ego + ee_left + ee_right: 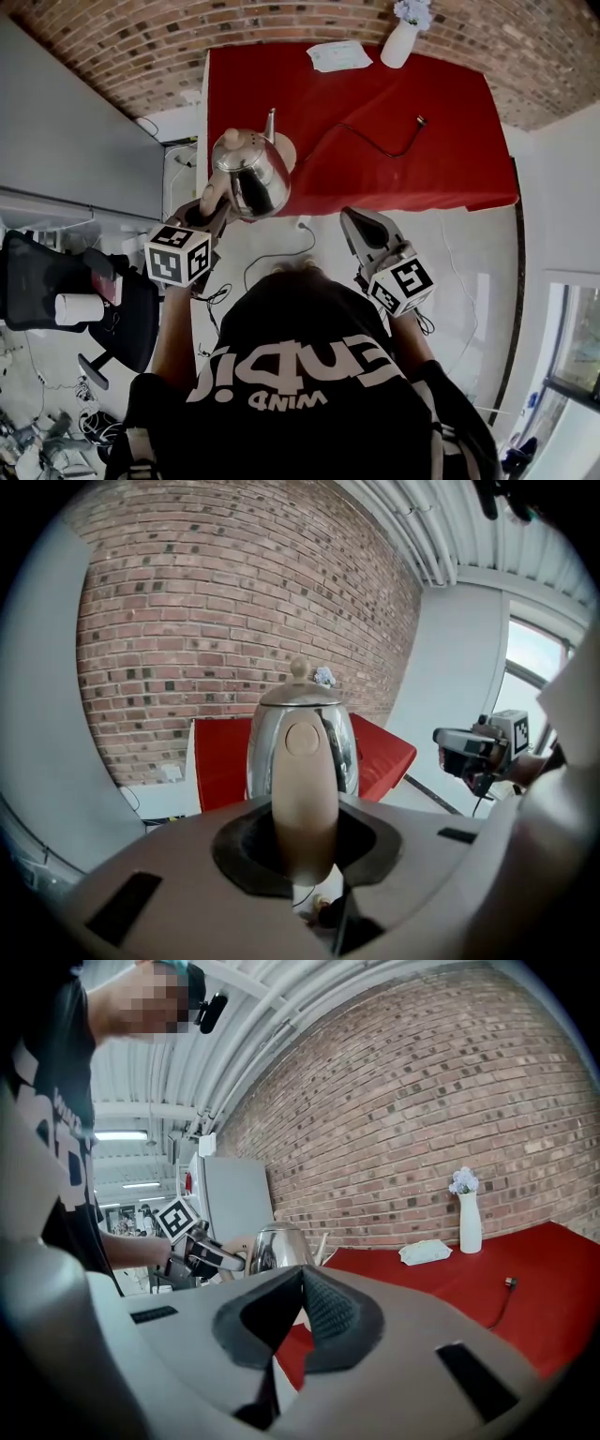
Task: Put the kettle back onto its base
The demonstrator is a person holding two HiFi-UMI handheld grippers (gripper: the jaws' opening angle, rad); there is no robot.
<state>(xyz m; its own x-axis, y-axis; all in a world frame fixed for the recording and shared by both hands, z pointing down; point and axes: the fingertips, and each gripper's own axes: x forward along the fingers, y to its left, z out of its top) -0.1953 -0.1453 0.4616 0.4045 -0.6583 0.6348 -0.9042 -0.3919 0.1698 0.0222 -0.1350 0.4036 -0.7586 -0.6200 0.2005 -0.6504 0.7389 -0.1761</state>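
A shiny steel kettle (pixel 251 178) with a beige handle (pixel 302 794) hangs in the air at the near left corner of the red table (pixel 412 159). My left gripper (pixel 217 212) is shut on that handle, with its pads on both sides in the left gripper view. A round beige base (pixel 285 150) shows just behind the kettle on the table's edge, mostly hidden. Its black cord runs to a plug (pixel 419 120). My right gripper (pixel 354 221) is shut and empty, off the table's near edge to the right of the kettle (pixel 277 1246).
A white vase with flowers (pixel 401 39) and a white packet (pixel 337 54) stand at the table's far edge against the brick wall. A black office chair (pixel 66 291) is at the left. Cables lie on the pale floor (pixel 281 246) beside the table.
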